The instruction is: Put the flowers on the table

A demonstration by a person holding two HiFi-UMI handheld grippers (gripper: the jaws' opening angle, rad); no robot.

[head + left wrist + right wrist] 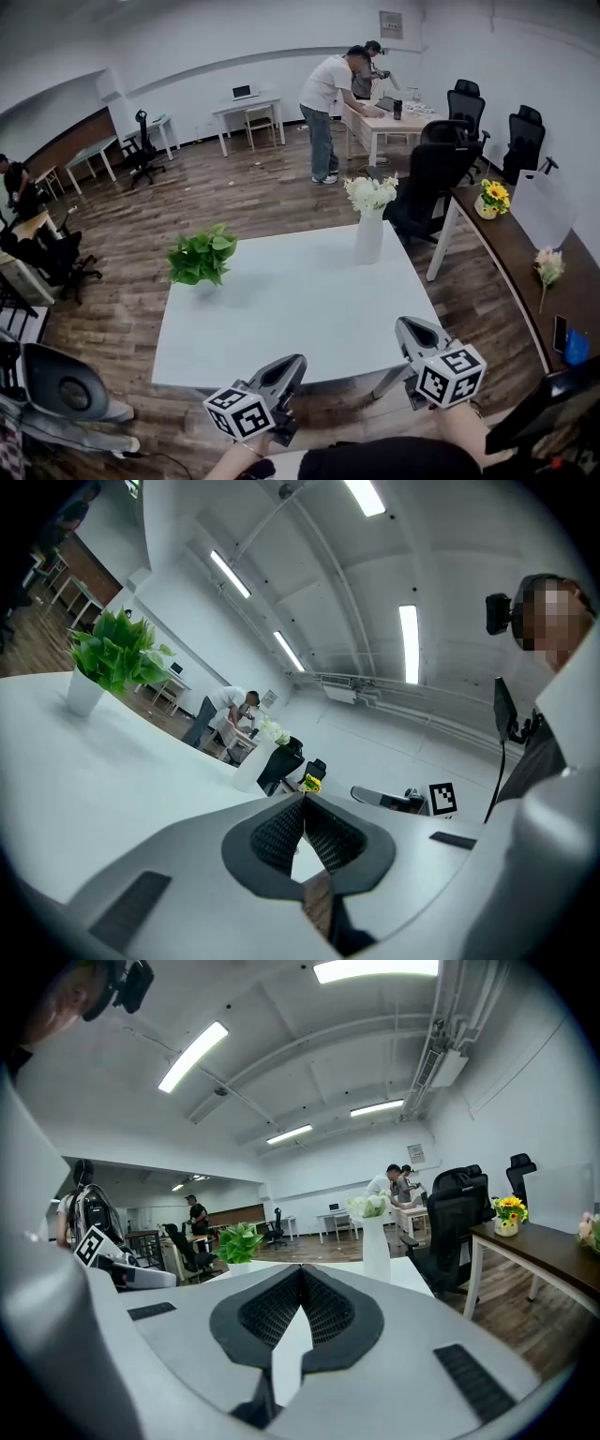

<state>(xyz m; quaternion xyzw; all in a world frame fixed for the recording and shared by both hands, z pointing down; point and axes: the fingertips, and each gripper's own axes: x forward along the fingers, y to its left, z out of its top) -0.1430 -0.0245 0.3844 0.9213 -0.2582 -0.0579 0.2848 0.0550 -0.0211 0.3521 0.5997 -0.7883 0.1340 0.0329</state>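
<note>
A white vase of white flowers (369, 223) stands at the far right of the white table (291, 319), and it also shows in the right gripper view (375, 1239). A green leafy plant (202, 255) in a small white pot sits at the table's far left. On the brown desk (525, 253) to the right are a pot of yellow sunflowers (492, 198) and a pale pink flower stem (547, 268), which is lying flat. My left gripper (292, 362) and right gripper (405, 324) hover over the table's near edge. Both are shut, with nothing between the jaws.
Black office chairs (433, 178) stand between the white table and the brown desk. Two people (328, 103) lean over a desk at the back. More desks and chairs line the left wall. A blue item (576, 348) lies at the brown desk's near end.
</note>
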